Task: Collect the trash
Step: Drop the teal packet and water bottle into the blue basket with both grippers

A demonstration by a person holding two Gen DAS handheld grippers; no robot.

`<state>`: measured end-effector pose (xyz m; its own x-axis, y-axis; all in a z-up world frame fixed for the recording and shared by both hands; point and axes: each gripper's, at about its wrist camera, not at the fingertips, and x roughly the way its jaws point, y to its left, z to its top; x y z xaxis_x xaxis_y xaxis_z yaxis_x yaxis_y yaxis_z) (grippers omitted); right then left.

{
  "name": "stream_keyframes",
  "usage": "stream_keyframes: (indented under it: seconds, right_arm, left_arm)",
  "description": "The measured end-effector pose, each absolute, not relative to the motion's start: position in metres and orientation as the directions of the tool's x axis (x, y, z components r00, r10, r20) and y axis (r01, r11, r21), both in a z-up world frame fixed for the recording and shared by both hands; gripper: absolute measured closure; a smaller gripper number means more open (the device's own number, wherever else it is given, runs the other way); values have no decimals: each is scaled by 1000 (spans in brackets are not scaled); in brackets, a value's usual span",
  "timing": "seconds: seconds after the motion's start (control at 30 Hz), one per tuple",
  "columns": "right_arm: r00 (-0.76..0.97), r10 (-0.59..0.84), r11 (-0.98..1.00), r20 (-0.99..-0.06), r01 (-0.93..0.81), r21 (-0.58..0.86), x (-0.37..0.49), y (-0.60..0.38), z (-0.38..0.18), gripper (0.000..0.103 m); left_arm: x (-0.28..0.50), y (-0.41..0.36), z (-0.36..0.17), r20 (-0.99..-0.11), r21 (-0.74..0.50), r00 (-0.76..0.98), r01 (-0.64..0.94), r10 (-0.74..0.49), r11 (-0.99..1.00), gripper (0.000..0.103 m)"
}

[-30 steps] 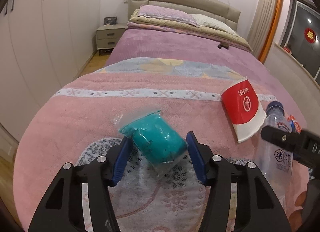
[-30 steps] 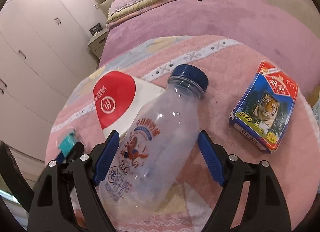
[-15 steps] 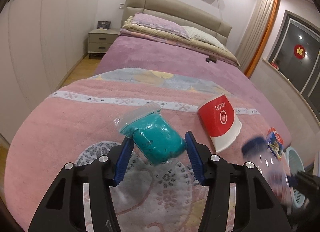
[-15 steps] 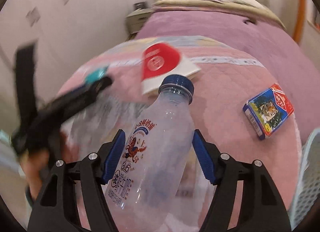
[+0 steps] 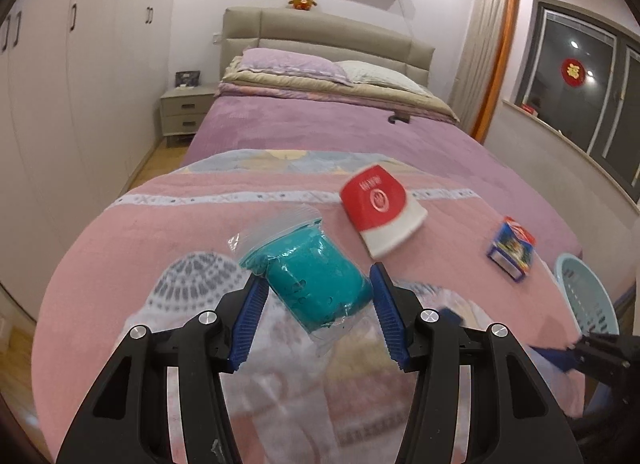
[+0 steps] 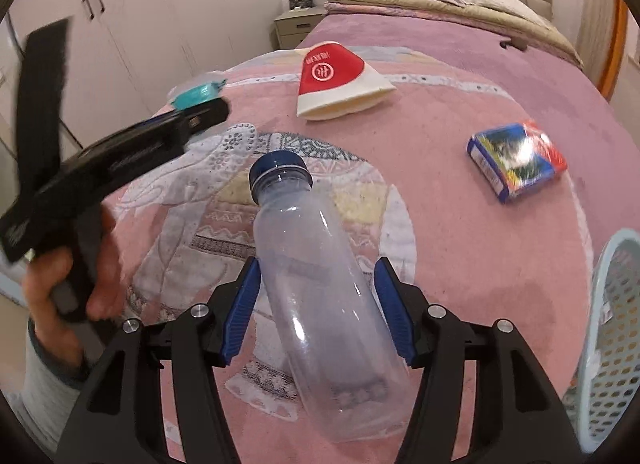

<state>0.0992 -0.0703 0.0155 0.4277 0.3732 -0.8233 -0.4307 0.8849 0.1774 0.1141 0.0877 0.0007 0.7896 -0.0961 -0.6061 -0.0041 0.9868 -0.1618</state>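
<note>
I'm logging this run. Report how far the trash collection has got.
Nothing can be seen inside the light blue basket yet. In hand: the left gripper is shut on the teal bag, the right gripper on the clear bottle, both lifted off the bed. Left to collect: the red and white paper cup and the small carton, both lying on the pink blanket.

A home bedroom. Shown by a double bed [image 5: 332, 136] with padded headboard [image 5: 320, 30], stacked pillows [image 5: 288, 64] and purple cover, a bedside cabinet [image 5: 184, 110] with two drawers, full-height wardrobe doors [image 5: 80, 64] along one wall, a curtain [image 5: 480, 64] beside a dark window [image 5: 580, 64].
</note>
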Motion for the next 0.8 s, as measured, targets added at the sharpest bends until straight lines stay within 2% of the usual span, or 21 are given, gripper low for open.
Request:
stream_keyframes:
  seconds: [0.1, 0.27, 0.3, 0.33, 0.37, 0.6, 0.8]
  right_arm:
    - [437, 376, 889, -817, -419, 185, 95, -69, 11, 42]
    - [433, 388, 885, -814, -422, 198, 87, -71, 4, 42]
    - [436, 392, 883, -810, -424, 200, 86, -72, 4, 43]
    - [438, 396, 881, -807, -429, 199, 83, -72, 4, 53]
    - [441, 394, 881, -806, -430, 196, 82, -72, 4, 54]
    - [508, 411, 896, -757, -380, 232, 72, -102, 20, 59]
    - [584, 390, 919, -712, -303, 254, 66, -152, 42, 59]
  left_arm:
    - [100, 87, 5, -599, -156, 794, 6, -99, 988, 52]
    - [83, 85, 14, -585, -161, 805, 10, -103, 987, 52]
    - [81, 84, 16, -581, -165, 807, 14, -109, 986, 52]
    - [79, 81, 17, -579, -167, 808, 20, -115, 986, 52]
    - [78, 79, 18, -578, -165, 808, 24, -117, 986, 52]
    - [69, 50, 32, -552, -157, 815, 105, -175, 982, 52]
    - [67, 4, 43, -531, -130, 809, 214, -250, 968, 52]
